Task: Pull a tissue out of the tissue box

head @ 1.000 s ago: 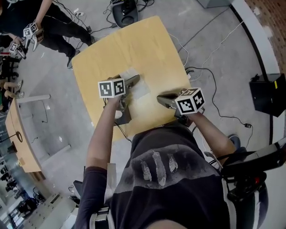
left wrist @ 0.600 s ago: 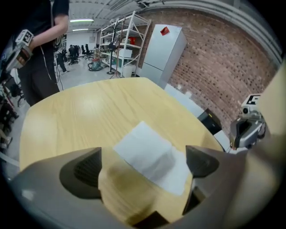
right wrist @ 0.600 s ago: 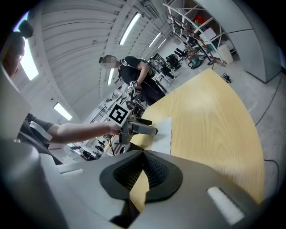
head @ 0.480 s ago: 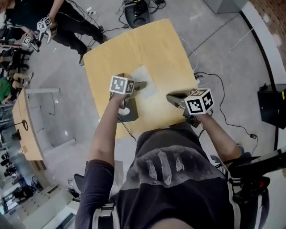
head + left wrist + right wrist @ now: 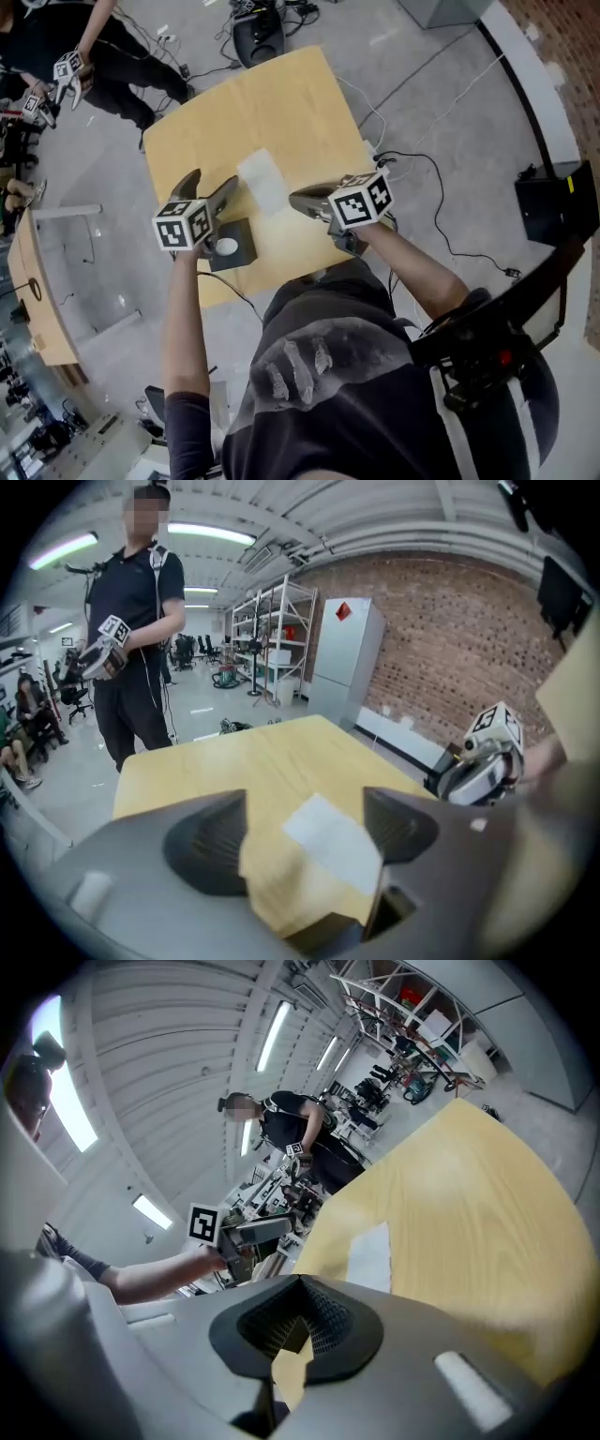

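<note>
A white tissue [image 5: 262,181] lies flat on the yellow table [image 5: 281,103]. Near the table's front edge sits the dark tissue box [image 5: 230,247] with a round white opening. My left gripper [image 5: 206,190] hovers above the box, left of the tissue; its jaws are closing with nothing between them. In the left gripper view the tissue [image 5: 333,841] shows on the table beyond the left gripper [image 5: 305,832], apart from its pads. My right gripper [image 5: 302,199] is shut and empty, just right of the tissue. In the right gripper view, the right gripper [image 5: 298,1330] points at the tissue [image 5: 372,1257].
A person [image 5: 103,47] holding two grippers stands beyond the table's far left corner. Cables [image 5: 422,169] trail over the floor at the right, beside a black case [image 5: 553,202]. Another wooden table [image 5: 33,281] stands at the left. A cable hangs off the front edge by the box.
My left gripper has lifted and drawn back to the left, off the tissue, uncovering the box. The tissue now lies flat on the table. My right gripper has come in closer to it.
</note>
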Demonstrator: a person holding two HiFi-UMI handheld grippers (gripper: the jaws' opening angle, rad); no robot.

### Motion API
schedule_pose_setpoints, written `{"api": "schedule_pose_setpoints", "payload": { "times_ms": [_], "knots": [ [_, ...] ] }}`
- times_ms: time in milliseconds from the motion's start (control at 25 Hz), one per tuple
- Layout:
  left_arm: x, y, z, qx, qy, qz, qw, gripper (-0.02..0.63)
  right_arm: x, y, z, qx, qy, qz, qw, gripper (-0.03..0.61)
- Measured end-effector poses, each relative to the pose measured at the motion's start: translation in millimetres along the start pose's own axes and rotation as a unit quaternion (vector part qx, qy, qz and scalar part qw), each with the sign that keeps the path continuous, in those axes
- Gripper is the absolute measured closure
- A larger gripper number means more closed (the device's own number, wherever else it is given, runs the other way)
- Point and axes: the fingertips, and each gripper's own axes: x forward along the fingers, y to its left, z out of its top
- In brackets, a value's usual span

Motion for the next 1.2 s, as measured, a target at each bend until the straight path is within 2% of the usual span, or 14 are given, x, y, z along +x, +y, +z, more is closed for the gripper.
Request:
{"api": "schedule_pose_setpoints", "payload": {
  "times_ms": [40, 80, 120, 160, 240, 400, 600, 760, 960, 1120, 1200],
  "knots": [
    [-14.2, -1.0, 5.7, -0.004, -0.017, 0.009, 0.9998, 0.310, 5.0, 6.4, 7.7, -0.006, 0.003, 0.013, 1.000, 0.581],
    [-25.7, -7.4, 10.8, -0.009, -0.038, 0.010, 0.9992, 0.474, 4.3, 11.6, 13.6, -0.012, 0.007, 0.023, 1.000, 0.581],
    [-34.3, -18.5, 15.6, -0.014, -0.059, 0.004, 0.9982, 0.586, 0.2, 14.5, 17.8, -0.017, 0.011, 0.028, 0.999, 0.581],
    [-41.4, -31.4, 19.8, -0.017, -0.075, -0.009, 0.9970, 0.611, -3.9, 16.1, 21.4, -0.022, 0.013, 0.031, 0.999, 0.581],
    [-57.0, -51.1, 26.6, -0.015, -0.098, -0.030, 0.9946, 0.612, -3.6, 22.0, 28.3, -0.033, 0.011, 0.038, 0.999, 0.581],
    [-99.3, -60.8, 40.4, -0.024, -0.156, -0.043, 0.9865, 0.612, 17.5, 49.1, 38.2, -0.063, 0.014, 0.059, 0.996, 0.581],
    [-157.0, -60.5, 46.4, -0.013, -0.222, -0.019, 0.9748, 0.612, 39.8, 95.7, 43.5, -0.106, 0.014, 0.084, 0.991, 0.581],
    [-202.6, -47.2, 26.7, -0.007, -0.258, 0.001, 0.9662, 0.613, 61.3, 142.1, 37.9, -0.145, 0.007, 0.098, 0.985, 0.581],
    [-262.9, -30.0, -14.7, -0.017, -0.299, 0.019, 0.9540, 0.612, 88.4, 199.5, 6.2, -0.214, 0.025, 0.090, 0.972, 0.581],
    [-314.2, -20.9, -37.9, -0.023, -0.348, 0.045, 0.9363, 0.612, 115.3, 251.5, -10.8, -0.270, 0.039, 0.126, 0.954, 0.581],
    [-318.1, -31.6, -45.2, -0.035, -0.363, 0.038, 0.9304, 0.612, 108.1, 255.0, -20.2, -0.269, 0.040, 0.131, 0.953, 0.581]
  ]
}}
